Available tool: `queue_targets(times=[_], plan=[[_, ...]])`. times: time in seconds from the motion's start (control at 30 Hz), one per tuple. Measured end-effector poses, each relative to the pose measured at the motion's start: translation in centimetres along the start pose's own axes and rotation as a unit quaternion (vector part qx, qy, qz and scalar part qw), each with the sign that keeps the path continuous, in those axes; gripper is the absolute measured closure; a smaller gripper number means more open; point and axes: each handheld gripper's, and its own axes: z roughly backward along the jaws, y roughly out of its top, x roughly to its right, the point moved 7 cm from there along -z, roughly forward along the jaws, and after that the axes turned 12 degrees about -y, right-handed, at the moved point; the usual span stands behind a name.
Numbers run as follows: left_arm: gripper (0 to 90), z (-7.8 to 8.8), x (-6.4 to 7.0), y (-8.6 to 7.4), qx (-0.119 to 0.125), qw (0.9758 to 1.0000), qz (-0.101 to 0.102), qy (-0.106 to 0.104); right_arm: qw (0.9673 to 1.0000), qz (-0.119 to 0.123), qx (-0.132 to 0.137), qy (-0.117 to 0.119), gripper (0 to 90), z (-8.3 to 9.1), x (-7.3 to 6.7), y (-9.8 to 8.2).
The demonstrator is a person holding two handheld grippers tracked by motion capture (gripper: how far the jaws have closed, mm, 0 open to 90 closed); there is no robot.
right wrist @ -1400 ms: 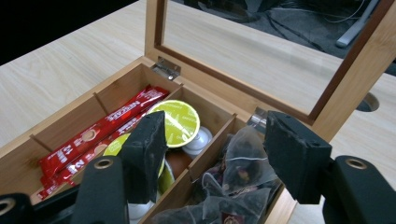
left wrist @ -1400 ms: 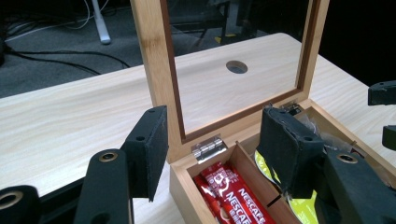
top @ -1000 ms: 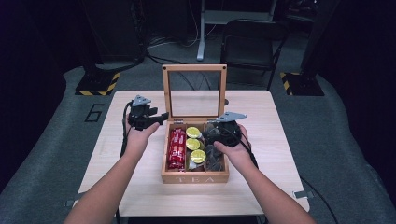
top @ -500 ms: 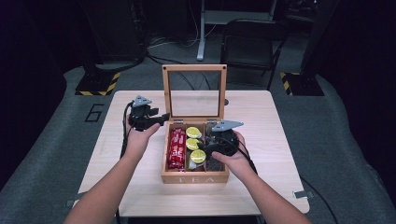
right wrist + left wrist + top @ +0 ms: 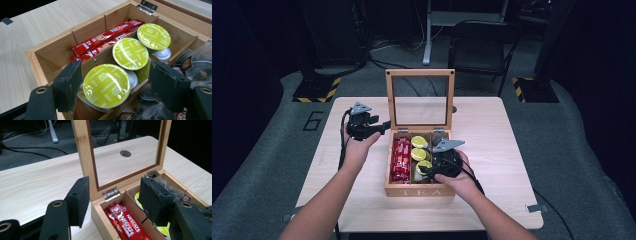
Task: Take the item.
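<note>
right gripper at the capsule row of the tea box

nearest the person, at the front of the open tea box (image 5: 419, 190), the right gripper (image 5: 428, 170) hung over the middle compartment, held in the right hand (image 5: 459, 176). its jaws stood apart and had just been opening; the right gripper view showed the front cappuccino capsule (image 5: 107, 85) lying between the two pads, with a clear gap at the right pad, while at the left pad contact could not be told. from the high view that capsule (image 5: 424, 165) was half hidden by the gripper body, and the gap could not be read there.

behind it in the same compartment sat a second capsule (image 5: 130, 53) and a third (image 5: 153, 36), all with yellow-green lids. the left compartment held red nescafe sticks (image 5: 105, 37), lying lengthwise. the right compartment held dark clear-wrapped sachets (image 5: 193, 62), plain in the right gripper view but covered by the hand from above.

farther off, the left gripper (image 5: 384, 125) hovered just beside the box's back left corner, jaws apart with nothing between them. its own view showed the pads (image 5: 80, 200) straddling that corner and the hinge (image 5: 110, 194), a detail too small from above. at the far edge the glass lid (image 5: 419, 97) stood upright on the wooden table (image 5: 512, 130).
</note>
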Motion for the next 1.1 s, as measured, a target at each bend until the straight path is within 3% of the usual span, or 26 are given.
queue_targets(times=[0.33, 1.1], plan=[[42.0, -0.1, -0.1, -0.2, -0.002, 1.0000, 0.002, 0.001, 0.9997, 0.013, -0.017, 0.011, 27.5, -0.5, -0.7, -0.7], [42.0, -0.2, 0.1, 0.3, -0.003, 1.0000, -0.004, 0.003, 0.9990, 0.015, -0.038, 0.017, 31.9, -1.5, -1.0, -1.1]])
